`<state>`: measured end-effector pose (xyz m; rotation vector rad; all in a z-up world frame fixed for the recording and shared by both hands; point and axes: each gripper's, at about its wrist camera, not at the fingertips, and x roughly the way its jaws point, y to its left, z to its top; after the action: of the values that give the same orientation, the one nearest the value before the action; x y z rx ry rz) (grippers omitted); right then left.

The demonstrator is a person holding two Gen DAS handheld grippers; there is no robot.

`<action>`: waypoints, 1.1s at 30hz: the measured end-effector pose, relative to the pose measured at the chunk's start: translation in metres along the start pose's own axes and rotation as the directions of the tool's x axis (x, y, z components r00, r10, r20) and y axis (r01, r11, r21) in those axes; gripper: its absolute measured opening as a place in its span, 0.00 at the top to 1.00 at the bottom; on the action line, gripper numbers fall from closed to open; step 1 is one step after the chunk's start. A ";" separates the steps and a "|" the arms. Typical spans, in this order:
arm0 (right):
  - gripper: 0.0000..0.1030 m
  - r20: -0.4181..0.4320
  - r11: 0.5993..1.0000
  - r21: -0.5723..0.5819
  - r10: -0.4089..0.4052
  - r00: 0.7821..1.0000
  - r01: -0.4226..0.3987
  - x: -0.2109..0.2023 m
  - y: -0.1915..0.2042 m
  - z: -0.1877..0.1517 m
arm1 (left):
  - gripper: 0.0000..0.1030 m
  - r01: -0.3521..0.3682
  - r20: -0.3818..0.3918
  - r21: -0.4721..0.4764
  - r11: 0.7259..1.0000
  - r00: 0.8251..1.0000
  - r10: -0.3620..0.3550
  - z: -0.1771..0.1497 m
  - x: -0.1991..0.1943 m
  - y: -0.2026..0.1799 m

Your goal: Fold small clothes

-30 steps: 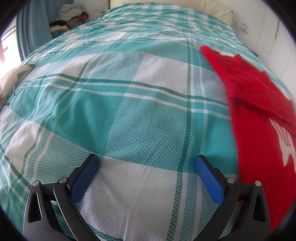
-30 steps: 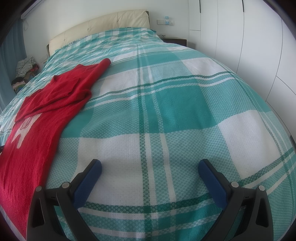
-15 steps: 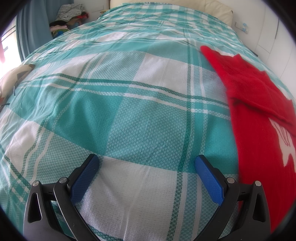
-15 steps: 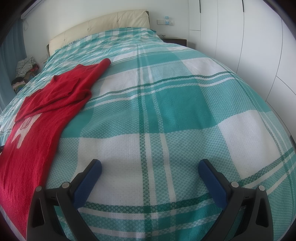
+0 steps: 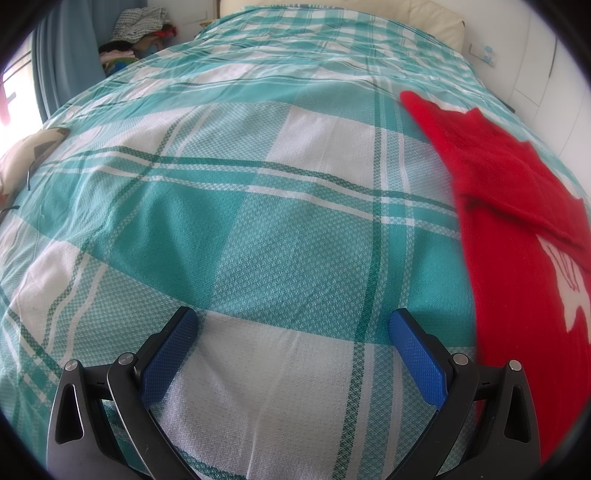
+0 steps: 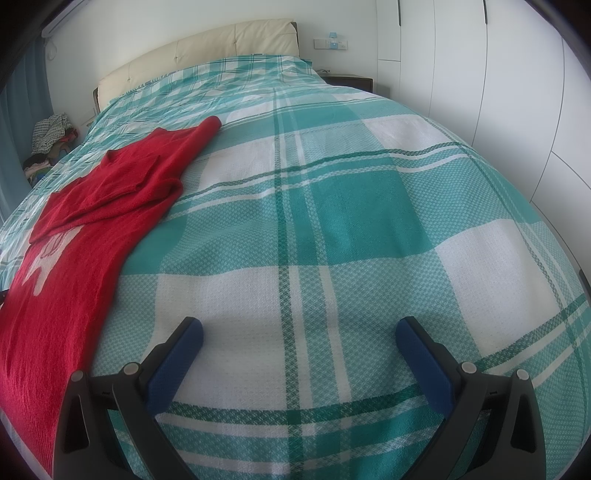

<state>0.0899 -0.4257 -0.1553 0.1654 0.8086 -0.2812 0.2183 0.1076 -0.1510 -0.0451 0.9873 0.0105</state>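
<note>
A red knitted sweater [image 5: 517, 236] with a white motif lies flat on the teal and white checked bedspread [image 5: 258, 221]. One sleeve is folded across its chest. In the left wrist view it fills the right side; in the right wrist view the sweater [image 6: 74, 266] fills the left side. My left gripper [image 5: 293, 325] is open over bare bedspread, its right finger close to the sweater's edge. Between the blue pads of my open right gripper [image 6: 299, 332] there is nothing, and it hovers over the bedspread [image 6: 351, 240] to the right of the sweater.
A cream headboard [image 6: 207, 51] stands at the far end of the bed. A pile of clothes [image 5: 136, 33] sits beside the bed near a blue curtain [image 5: 62, 55]. White wardrobe doors [image 6: 498, 74] line the right side. A beige cushion [image 5: 26, 155] lies at the left edge.
</note>
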 end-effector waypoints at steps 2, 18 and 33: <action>0.00 0.000 1.000 0.000 0.000 1.000 0.000 0.000 0.000 0.000 | 0.00 0.000 0.000 0.000 1.000 1.000 0.000 0.000 0.000 0.000; 0.00 -0.001 1.000 0.000 0.000 1.000 0.000 0.000 0.000 0.000 | 0.00 -0.001 0.002 -0.001 1.000 1.000 0.001 0.000 0.000 0.000; 0.00 0.000 1.000 0.000 0.000 1.000 0.000 0.000 0.000 0.000 | 0.00 -0.005 0.004 0.001 1.000 1.000 0.005 0.001 0.000 -0.001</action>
<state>0.0896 -0.4257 -0.1552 0.1654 0.8090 -0.2811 0.2191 0.1064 -0.1509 -0.0417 0.9838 0.0151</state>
